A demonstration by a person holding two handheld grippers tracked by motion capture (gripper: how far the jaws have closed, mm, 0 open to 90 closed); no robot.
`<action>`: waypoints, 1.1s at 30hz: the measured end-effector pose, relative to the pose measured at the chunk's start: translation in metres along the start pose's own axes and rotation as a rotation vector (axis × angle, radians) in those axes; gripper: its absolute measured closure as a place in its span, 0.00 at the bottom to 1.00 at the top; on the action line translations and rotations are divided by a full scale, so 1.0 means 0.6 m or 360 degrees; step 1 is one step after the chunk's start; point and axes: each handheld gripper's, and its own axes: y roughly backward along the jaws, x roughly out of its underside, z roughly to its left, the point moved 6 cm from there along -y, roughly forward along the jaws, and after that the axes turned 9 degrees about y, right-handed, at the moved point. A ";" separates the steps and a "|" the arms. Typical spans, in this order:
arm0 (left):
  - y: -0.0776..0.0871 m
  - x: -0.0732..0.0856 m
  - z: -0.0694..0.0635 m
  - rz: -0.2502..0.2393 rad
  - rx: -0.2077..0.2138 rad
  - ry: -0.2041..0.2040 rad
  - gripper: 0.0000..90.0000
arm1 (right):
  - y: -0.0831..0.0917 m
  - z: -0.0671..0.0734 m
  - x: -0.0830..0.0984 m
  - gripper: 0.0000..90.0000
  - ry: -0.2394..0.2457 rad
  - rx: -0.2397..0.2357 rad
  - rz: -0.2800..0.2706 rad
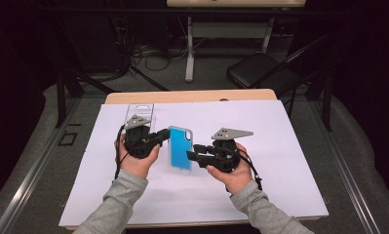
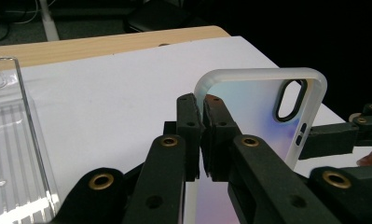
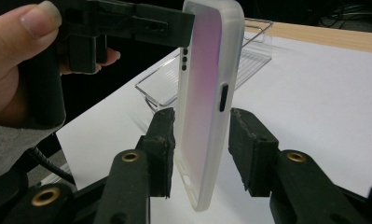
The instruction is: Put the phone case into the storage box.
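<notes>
Phone case (image 1: 180,148) pinched by left gripper (image 1: 159,138), right gripper (image 1: 194,152) jaws apart

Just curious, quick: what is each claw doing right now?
Left claw: closed on the edge of the phone case.
Right claw: open, the case between its jaws, not pressed.

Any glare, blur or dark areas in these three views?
High view: white sheet evenly lit, surroundings nearly black, phone case soft.
Left gripper view: bright glints on the clear plastic tray; the left tool is blurred up close, and the right background falls to black.
Right gripper view: case edge sharp, thumb and near jaws out of focus, mild shadow beneath the tray.
</notes>
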 end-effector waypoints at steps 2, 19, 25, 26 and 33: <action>0.000 -0.003 0.004 0.0001 -0.0014 -0.0003 0.96 | 0.002 -0.001 0.000 0.65 0.0011 0.0005 0.0006; -0.002 -0.044 0.056 -0.0066 -0.0160 0.0067 0.97 | 0.011 -0.016 0.007 0.61 0.0057 0.0059 0.0033; -0.002 -0.066 0.079 -0.0103 -0.0218 0.0101 0.97 | 0.015 -0.024 0.011 0.61 0.0067 0.0077 0.0045; -0.001 -0.070 0.082 -0.0107 -0.0224 0.0111 0.97 | 0.016 -0.026 0.011 0.61 0.0066 0.0081 0.0040; -0.003 -0.090 0.102 -0.0122 -0.0287 0.0128 0.97 | 0.024 -0.035 0.014 0.61 0.0062 0.0102 0.0042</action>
